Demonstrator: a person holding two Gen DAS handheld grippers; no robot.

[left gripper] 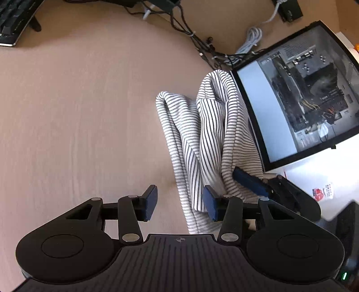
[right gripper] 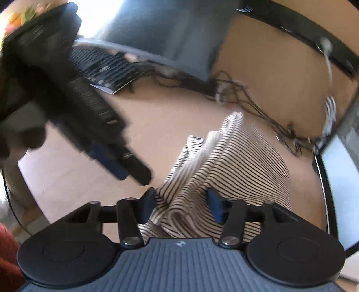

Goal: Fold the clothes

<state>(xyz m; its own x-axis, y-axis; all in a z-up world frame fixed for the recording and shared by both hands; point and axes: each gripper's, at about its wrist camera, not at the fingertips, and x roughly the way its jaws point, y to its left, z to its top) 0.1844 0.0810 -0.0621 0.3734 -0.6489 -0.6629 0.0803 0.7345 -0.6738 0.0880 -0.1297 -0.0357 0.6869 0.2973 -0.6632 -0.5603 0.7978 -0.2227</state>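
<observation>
A white garment with thin dark stripes (left gripper: 208, 134) lies bunched in long folds on the tan table (left gripper: 78, 112), against a computer case. My left gripper (left gripper: 180, 203) is open at the garment's near edge. The cloth's hem lies by its right pad and bare table shows by the left one. My right gripper (right gripper: 181, 205) is open with a crumpled fold of the striped garment (right gripper: 242, 166) loose between its pads. In the left wrist view, one blue finger (left gripper: 249, 183) of the right gripper pokes into the cloth from the right. The left gripper (right gripper: 132, 174) shows blurred in the right wrist view.
A computer case with a glass side panel (left gripper: 298, 96) stands right of the garment. Tangled black cables (left gripper: 202, 42) and a coiled white cable (left gripper: 253, 38) run along the back. A black keyboard (left gripper: 13, 20) sits at the far left, and a dark monitor (right gripper: 168, 33) stands behind.
</observation>
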